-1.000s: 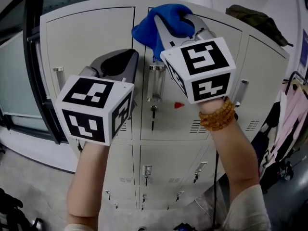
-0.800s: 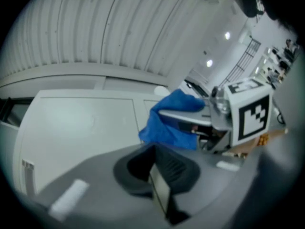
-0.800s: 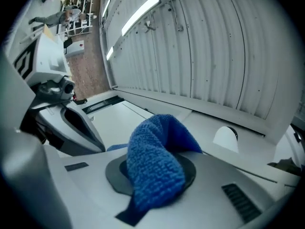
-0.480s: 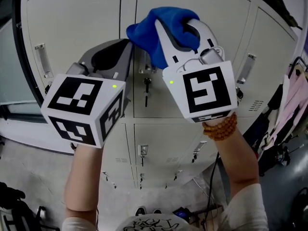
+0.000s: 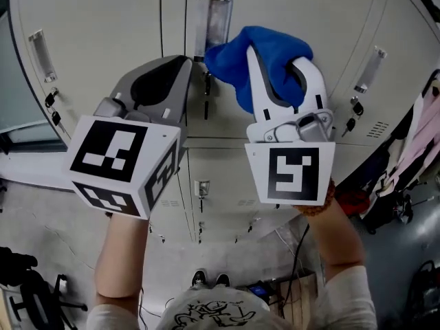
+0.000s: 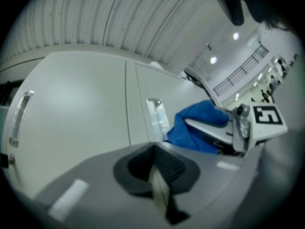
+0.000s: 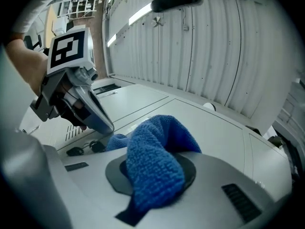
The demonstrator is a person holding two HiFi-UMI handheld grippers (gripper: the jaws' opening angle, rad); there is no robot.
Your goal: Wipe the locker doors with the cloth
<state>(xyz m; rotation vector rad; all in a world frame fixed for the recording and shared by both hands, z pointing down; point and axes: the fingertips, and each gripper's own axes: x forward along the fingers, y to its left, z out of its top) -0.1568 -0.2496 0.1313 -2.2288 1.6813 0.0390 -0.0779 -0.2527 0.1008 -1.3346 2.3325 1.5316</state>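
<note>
Pale grey locker doors (image 5: 103, 33) fill the head view. My right gripper (image 5: 278, 57), white, is shut on a blue cloth (image 5: 258, 50) that bunches up against the middle door, just right of its clear handle (image 5: 213, 16). In the right gripper view the cloth (image 7: 152, 161) bulges out between the jaws of the right gripper (image 7: 152, 180), with a locker door (image 7: 209, 128) beyond. My left gripper (image 5: 180, 64), grey, is held up beside it, left of the handle, shut and holding nothing. From the left gripper view the left gripper (image 6: 159, 187) faces the door (image 6: 71, 104) and the cloth (image 6: 193, 130).
Keys hang from locks (image 5: 51, 102) (image 5: 357, 107) on the doors. A lower row of lockers (image 5: 203, 188) stands beneath. Clothes (image 5: 419, 150) hang at the right. Dark gear (image 5: 27, 294) lies on the floor at lower left.
My right gripper has brought the cloth down from the lockers' top edge to beside the middle door's handle. The left gripper has come down with it. The lockers look closer.
</note>
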